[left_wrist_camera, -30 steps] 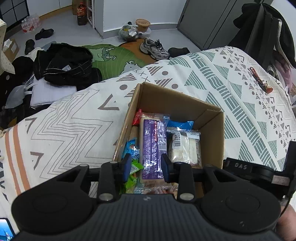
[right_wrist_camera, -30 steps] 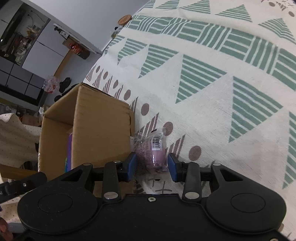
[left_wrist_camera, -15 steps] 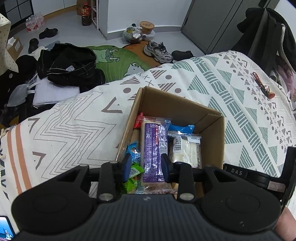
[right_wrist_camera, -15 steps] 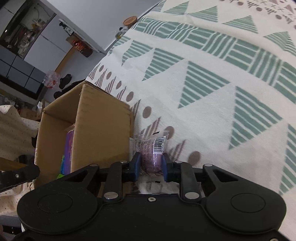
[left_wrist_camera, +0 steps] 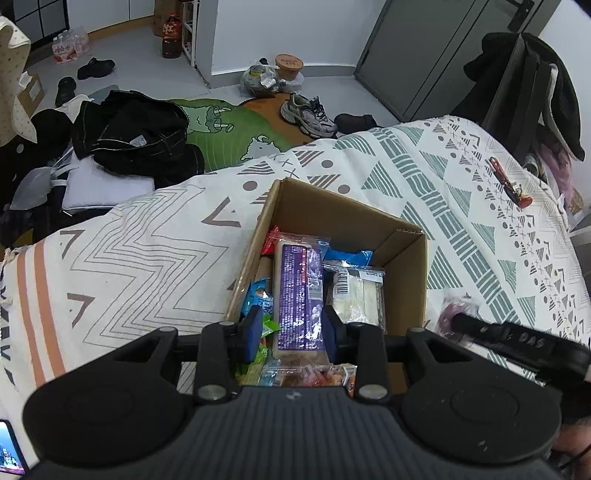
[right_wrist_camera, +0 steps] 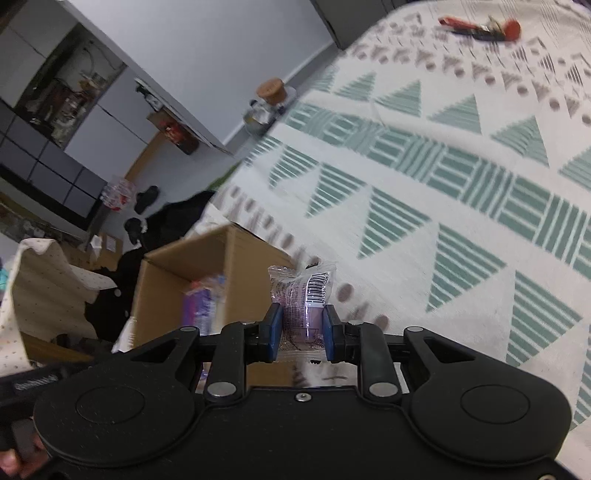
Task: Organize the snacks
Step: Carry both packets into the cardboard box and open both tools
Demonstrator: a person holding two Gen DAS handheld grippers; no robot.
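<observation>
An open cardboard box (left_wrist_camera: 404, 284) (right_wrist_camera: 162, 291) sits on a patterned bedspread, packed with snacks: a long purple pack (left_wrist_camera: 297, 295), a pale sandwich pack (left_wrist_camera: 356, 295), blue, red and green wrappers. My left gripper (left_wrist_camera: 292, 328) hovers open over the box's near end, with nothing between its fingers. My right gripper (right_wrist_camera: 302, 332) is shut on a small clear packet of purple snack (right_wrist_camera: 301, 299), lifted off the bedspread just right of the box. That packet (left_wrist_camera: 452, 314) shows blurred in the left wrist view, beside the box's right wall.
The bedspread (right_wrist_camera: 443, 184) stretches right and far of the box. A red and black tool (left_wrist_camera: 508, 182) (right_wrist_camera: 480, 27) lies on it further off. Past the bed edge the floor holds dark clothes (left_wrist_camera: 129, 136), shoes (left_wrist_camera: 308, 114) and a green rug (left_wrist_camera: 229, 136).
My right gripper closed on the purple snack packet and raised it off the bedspread, tilting up toward the box. The left gripper lifted back slightly and stayed open.
</observation>
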